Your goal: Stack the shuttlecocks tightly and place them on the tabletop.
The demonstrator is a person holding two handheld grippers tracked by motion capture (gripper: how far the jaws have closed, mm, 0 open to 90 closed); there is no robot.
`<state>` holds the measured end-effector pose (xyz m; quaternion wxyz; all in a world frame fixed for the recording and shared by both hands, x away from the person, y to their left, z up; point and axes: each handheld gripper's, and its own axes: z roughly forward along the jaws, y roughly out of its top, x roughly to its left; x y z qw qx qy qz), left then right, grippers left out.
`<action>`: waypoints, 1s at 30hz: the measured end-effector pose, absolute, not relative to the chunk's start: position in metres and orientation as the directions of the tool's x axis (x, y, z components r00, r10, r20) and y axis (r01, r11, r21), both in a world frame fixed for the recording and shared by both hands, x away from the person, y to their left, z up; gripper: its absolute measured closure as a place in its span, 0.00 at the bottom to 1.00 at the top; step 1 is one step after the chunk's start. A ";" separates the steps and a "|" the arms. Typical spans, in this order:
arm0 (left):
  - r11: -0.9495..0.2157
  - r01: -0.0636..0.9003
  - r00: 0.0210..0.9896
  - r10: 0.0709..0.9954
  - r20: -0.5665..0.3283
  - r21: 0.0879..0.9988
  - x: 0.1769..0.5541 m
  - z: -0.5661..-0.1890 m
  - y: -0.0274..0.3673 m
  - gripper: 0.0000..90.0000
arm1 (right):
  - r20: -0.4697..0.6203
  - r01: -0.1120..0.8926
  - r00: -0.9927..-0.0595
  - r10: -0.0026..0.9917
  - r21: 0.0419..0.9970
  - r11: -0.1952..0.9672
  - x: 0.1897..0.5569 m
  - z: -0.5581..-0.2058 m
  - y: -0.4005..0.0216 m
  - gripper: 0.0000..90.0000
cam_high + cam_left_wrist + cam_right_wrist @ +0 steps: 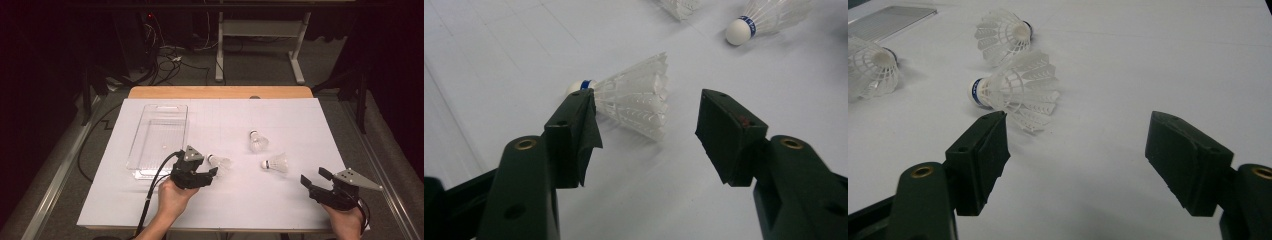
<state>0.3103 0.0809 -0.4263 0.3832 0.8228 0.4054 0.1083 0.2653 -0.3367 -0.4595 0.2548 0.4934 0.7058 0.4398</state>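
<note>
Between the left gripper's (214, 172) jaws and just past their tips, a shuttlecock (634, 95) lies on its side on the white counter (300, 125). Those jaws stand wide apart and clamp nothing. In the left gripper view the one jaw's tip overlaps the shuttlecock where the feathers meet the blue-banded cork; whether it touches there I cannot tell. The other jaw stands clear of the feathers, with bare counter between. The cork points away beyond the first jaw, and the feather skirt opens toward the gap.

Farther beyond these jaws, a second shuttlecock (766, 17) lies with its cork toward the gripper, and a third (680, 6) is cut off at the top edge.

Ahead of the right gripper (312, 177), whose jaws are also wide apart and bare, the second shuttlecock (1015, 90) lies on its side, just past one jaw's tip and apart from it. The third (1003, 32) sits beyond that one.

From the high view, a clear tray (159, 140) lies flat just behind and beside the left gripper, well apart from the right one.
</note>
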 end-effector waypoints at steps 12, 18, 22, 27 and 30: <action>-0.403 0.608 0.627 0.772 -0.103 0.685 0.324 -0.431 0.064 0.44 | 0.079 0.482 -0.387 0.919 0.867 0.129 0.266 -0.460 -0.337 0.29; -0.423 0.616 0.621 0.780 -0.078 0.665 0.328 -0.435 0.056 0.44 | 0.082 0.495 -0.391 0.917 0.859 0.134 0.269 -0.462 -0.336 0.29; -0.420 0.623 0.613 0.786 -0.079 0.660 0.330 -0.436 0.055 0.45 | 0.083 0.498 -0.393 0.916 0.857 0.136 0.269 -0.462 -0.335 0.29; -0.412 0.635 0.602 0.794 -0.084 0.654 0.334 -0.438 0.056 0.46 | 0.086 0.497 -0.395 0.914 0.857 0.135 0.269 -0.462 -0.336 0.29; -0.413 0.643 0.596 0.799 -0.083 0.645 0.337 -0.440 0.057 0.48 | 0.090 0.497 -0.397 0.914 0.858 0.132 0.269 -0.463 -0.336 0.29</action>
